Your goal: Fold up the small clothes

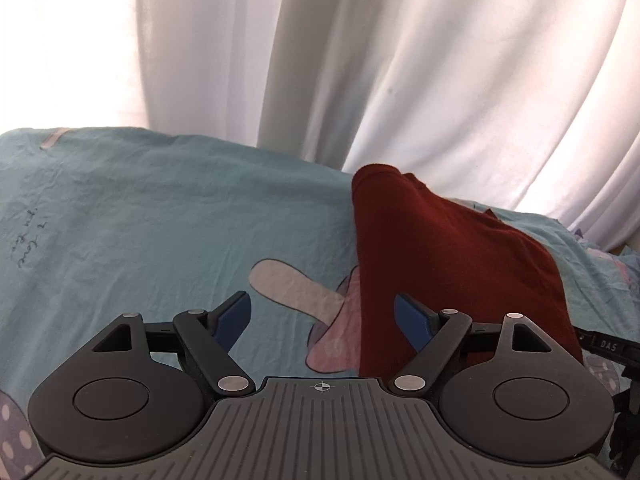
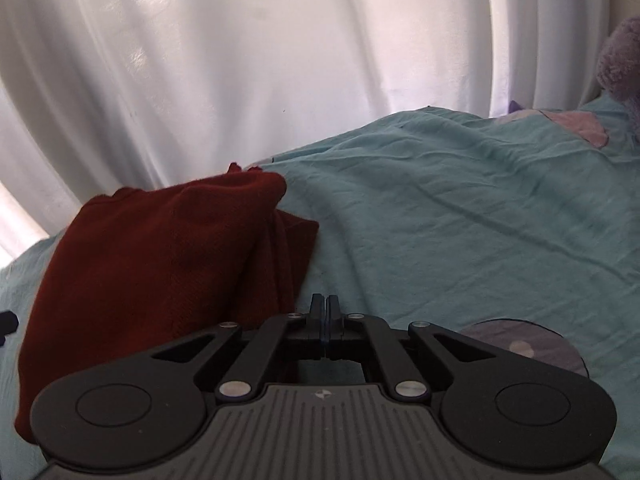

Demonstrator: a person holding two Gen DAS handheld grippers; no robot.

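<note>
Nearest the lens in each wrist view, a dark claw body is filling the lower frame, and beyond it the bed (image 1: 140, 208), covered in a teal printed sheet, is taking up most of the scene in front of pale curtains (image 1: 400, 60). On that sheet the dark red garment (image 1: 460, 264) is lying as a compact, thick bundle with doubled edges showing along its far side, so the folding of this piece is looking largely done; whether another fold or other clothes are waiting, these views are not showing. Left claw (image 1: 320, 320) is standing wide apart, gripping nothing, its right blue pad (image 1: 412, 320) hanging in front of the garment's near left edge, though contact cannot be told. Right claw (image 2: 325, 308) is sitting fully closed, its pads pressed together with no cloth between them, just to the right of the bundle's near corner.
</note>
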